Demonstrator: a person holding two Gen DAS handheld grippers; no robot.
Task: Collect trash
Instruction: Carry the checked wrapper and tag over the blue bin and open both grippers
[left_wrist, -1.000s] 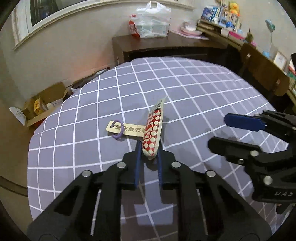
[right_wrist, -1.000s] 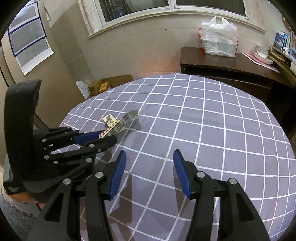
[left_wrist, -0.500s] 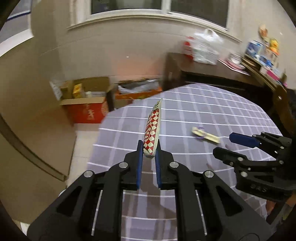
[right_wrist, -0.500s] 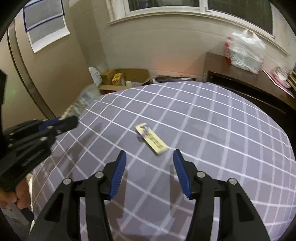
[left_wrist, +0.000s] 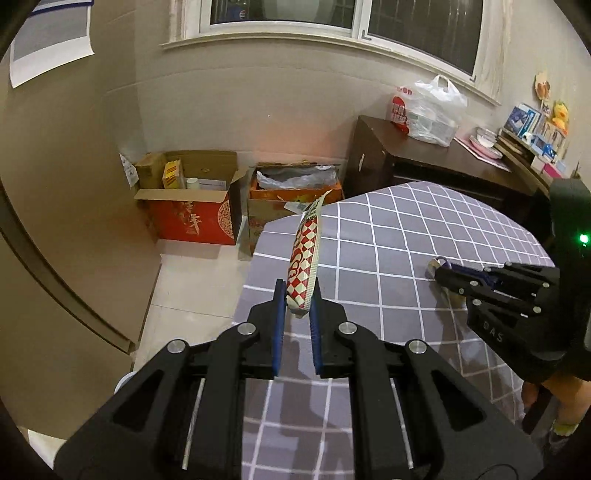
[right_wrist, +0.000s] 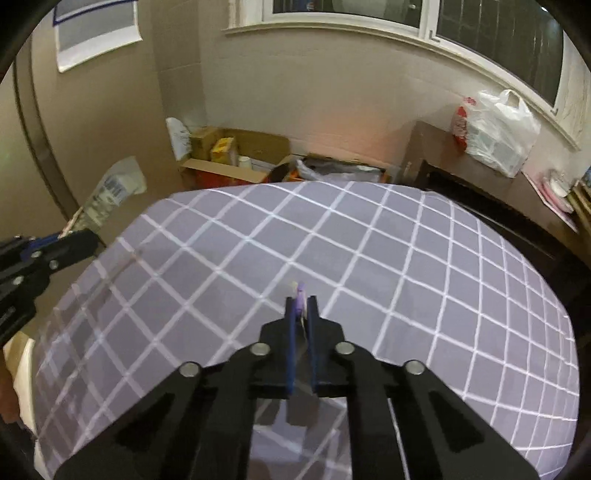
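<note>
The left tongs are closed on the lower end of a red-and-white checkered wrapper, which stands nearly upright between the blue pads and is lifted above the left edge of the surface, a table under a grey cloth with a white grid. In the right wrist view the same wrapper shows its pale printed back, held out past the left edge of the surface by the left tongs. The right tongs are closed almost fully on a small tan tag with a purple ring, whose tip pokes out just beyond the fingertips; whether it still touches the cloth cannot be told. From the left wrist view the right tongs sit low over the right part of the surface with the tag at their tips. On the floor beyond the surface stand a red cardboard box and an orange box, both open. A white plastic bag rests on a dark wooden cabinet by the wall.
</note>
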